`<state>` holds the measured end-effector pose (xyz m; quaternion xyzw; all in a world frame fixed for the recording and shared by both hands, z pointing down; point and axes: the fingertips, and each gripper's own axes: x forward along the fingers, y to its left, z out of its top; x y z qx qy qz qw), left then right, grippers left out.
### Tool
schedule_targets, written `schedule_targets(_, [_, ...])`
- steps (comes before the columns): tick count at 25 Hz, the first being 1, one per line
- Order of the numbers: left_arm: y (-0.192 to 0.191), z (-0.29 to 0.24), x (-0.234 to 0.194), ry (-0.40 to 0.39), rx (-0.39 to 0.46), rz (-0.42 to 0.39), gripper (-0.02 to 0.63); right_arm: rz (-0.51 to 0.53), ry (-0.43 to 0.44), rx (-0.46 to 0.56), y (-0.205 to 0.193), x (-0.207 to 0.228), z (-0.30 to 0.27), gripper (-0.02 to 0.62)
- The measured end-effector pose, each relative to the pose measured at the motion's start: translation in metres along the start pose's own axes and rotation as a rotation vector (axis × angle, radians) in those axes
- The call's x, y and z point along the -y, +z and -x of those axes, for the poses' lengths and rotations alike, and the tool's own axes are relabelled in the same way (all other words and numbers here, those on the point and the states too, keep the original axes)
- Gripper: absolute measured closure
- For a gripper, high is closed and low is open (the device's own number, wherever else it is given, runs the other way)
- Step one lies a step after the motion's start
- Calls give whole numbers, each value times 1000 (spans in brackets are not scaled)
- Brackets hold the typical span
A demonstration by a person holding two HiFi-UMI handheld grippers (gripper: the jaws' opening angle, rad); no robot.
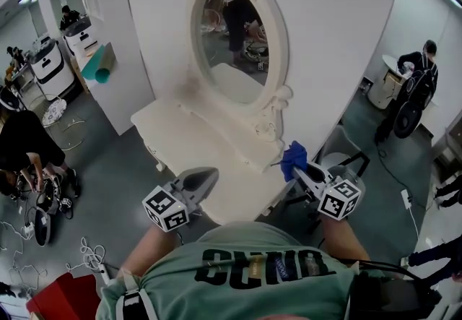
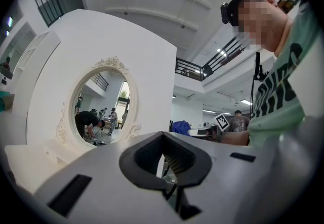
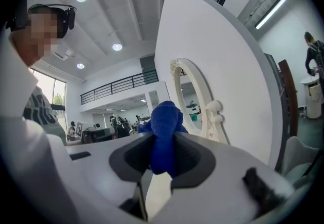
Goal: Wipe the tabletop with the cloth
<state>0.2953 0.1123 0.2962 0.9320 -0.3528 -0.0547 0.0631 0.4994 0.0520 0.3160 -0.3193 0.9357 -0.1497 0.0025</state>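
The bunched blue cloth point(image 1: 293, 156) is pinched fast in the right claw point(image 1: 302, 171), up in the air by the right end of the white vanity counter point(image 1: 180, 134). Whether it hangs over the top or just past the edge is hard to tell. It reads as soft, light and limp. Held by one bunched end, the loose part should drape flat once pressed down. The left claw point(image 1: 206, 177) has its jaws together on nothing, near the counter's front edge. The top is smooth, pale and bare, backed by an ornate oval mirror point(image 1: 232, 40) on a white wall panel point(image 1: 325, 15). Grey floor point(image 1: 123, 174) surrounds it, and people work well apart.
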Motion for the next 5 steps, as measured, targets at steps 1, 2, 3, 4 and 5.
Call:
schedule_targets(1, [-1, -1, 0, 1, 1, 1, 604, 4, 1, -1, 0, 1, 0, 494])
schedule_targets(2, [-1, -2, -1, 1, 2, 3, 604, 7, 1, -2, 0, 1, 0, 494])
schedule_targets(3, [0, -2, -2, 2, 2, 4, 604, 10, 1, -3, 1, 2, -2, 494])
schedule_targets(4, [0, -3, -3, 3, 2, 5, 604, 13, 2, -4, 3, 3, -3, 494])
schedule_targets(5, [1, -4, -5, 4, 2, 6, 605, 16, 3, -6, 4, 4, -5, 494])
